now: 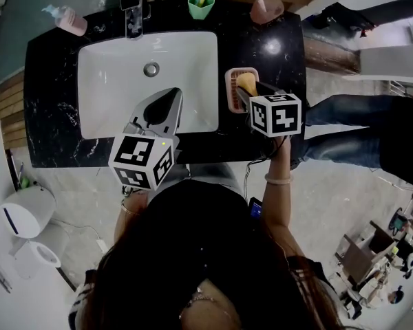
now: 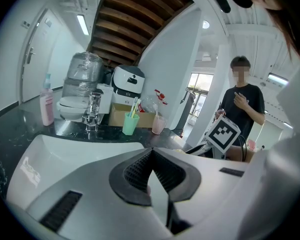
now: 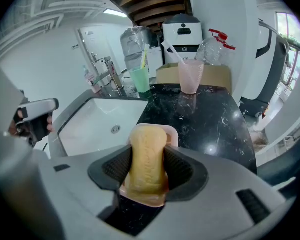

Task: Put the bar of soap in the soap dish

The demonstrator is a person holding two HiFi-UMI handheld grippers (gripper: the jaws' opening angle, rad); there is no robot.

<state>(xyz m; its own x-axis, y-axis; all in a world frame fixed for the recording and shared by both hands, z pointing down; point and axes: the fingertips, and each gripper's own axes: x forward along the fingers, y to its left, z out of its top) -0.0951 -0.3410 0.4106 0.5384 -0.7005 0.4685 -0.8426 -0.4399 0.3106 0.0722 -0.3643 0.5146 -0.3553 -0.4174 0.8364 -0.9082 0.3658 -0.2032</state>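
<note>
left tongs (image 2: 151, 154): jaws together, empty | right tongs (image 3: 147, 170): clamped on soap bar (image 3: 147, 151), tilted down

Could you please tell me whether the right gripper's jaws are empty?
No, the right gripper clamps a yellow bar of soap between its two pads.

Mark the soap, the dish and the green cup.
soap (image 3: 147, 159): right gripper view, middle of the bar.
dish (image 3: 172, 132): right gripper view, far right corner of its rim.
green cup (image 1: 201, 9): head view, its side wall.
</note>
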